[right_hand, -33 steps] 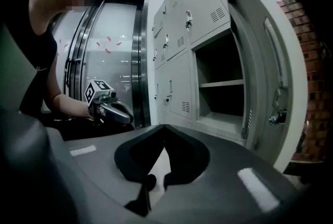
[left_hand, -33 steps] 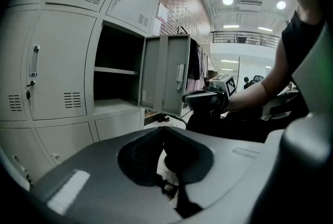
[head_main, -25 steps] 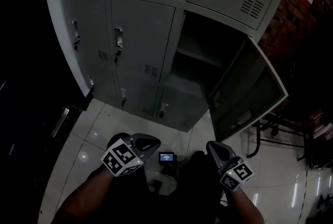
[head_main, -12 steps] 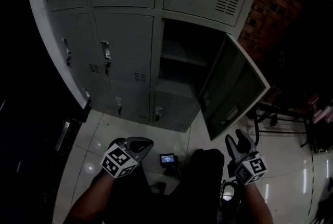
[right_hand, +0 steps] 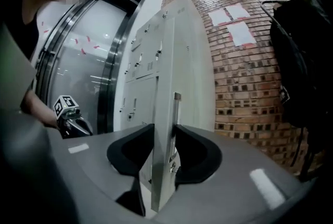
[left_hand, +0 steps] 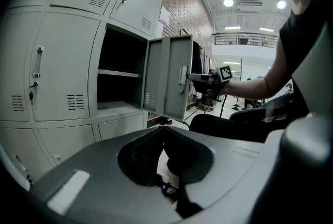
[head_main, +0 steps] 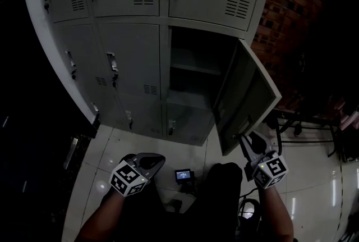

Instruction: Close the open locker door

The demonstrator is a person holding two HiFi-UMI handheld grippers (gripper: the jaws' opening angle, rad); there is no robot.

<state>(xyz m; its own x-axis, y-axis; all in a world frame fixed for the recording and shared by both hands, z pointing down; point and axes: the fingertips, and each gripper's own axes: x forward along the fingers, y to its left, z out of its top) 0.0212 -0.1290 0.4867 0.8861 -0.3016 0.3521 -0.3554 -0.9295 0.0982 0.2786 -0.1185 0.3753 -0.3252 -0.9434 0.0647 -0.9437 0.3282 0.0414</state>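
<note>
Closing right hand-held gripper point(head_main: 248, 140) around the open locker door point(head_main: 249, 95) edge, left hand-held gripper point(head_main: 159, 159) pressed together, empty.

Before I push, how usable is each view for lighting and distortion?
Head view: dim, underexposed, glare on the floor tiles; locker door readable. Left gripper view: bright, ceiling lights blown out, lockers bowed by the wide lens. Right gripper view: sharp, well lit; fingers of the right gripper are closing on the door edge between them.
</note>
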